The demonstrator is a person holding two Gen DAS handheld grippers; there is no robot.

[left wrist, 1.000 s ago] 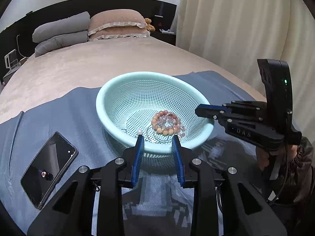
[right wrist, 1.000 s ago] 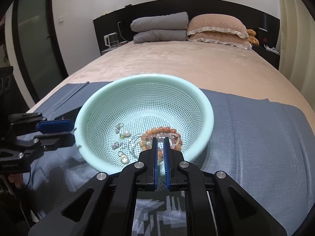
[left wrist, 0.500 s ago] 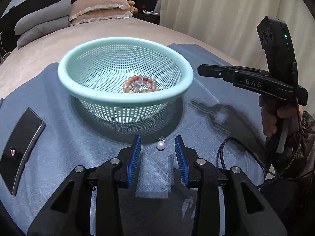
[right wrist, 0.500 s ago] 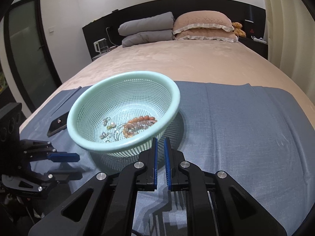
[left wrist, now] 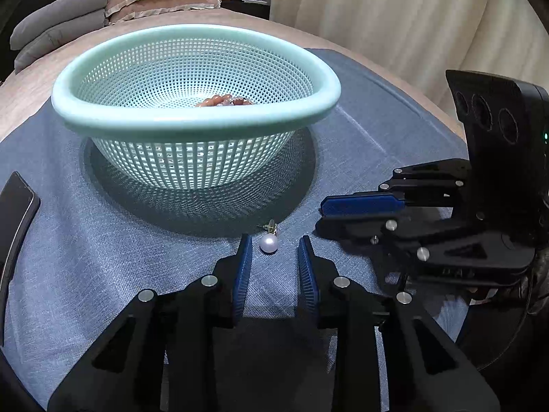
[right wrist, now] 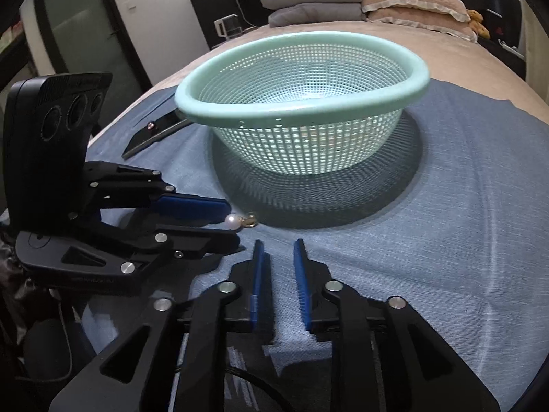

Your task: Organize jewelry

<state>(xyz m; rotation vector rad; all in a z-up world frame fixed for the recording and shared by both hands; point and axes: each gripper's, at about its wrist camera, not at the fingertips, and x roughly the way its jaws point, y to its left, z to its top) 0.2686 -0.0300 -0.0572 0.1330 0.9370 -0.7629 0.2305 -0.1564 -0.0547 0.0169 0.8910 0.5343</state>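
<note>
Pearl earring on the cloth, both grippers low beside it

Left wrist view: pearl drop earring with a small gold-coloured clasp lies on the blue woven cloth at lower centre of the frame, just in front of the mint-green perforated plastic basket. The left gripper points steeply down at it, its blue-padded jaws parted with the pearl just ahead of the gap and touched by neither pad; they have just been closing a little, with nothing between them. Orange-pink bead bracelets peep over the basket rim at upper centre. A black smartphone lies at the left edge. The right gripper comes in from the right, low over the cloth.

Right wrist view: the right gripper fills the lower centre, jaws apart over bare cloth and gripping nothing; they have just been opening. The left gripper sits at centre left, the earring at its fingertips, touching or nearly so. The basket stands in the upper middle, the smartphone to its left.

Judgement: the step in hand looks like laying single pieces out of the basket onto the cloth. Next, each gripper likely needs to lift clear and return to the basket for another piece without nudging the round pearl, which could roll.
</note>
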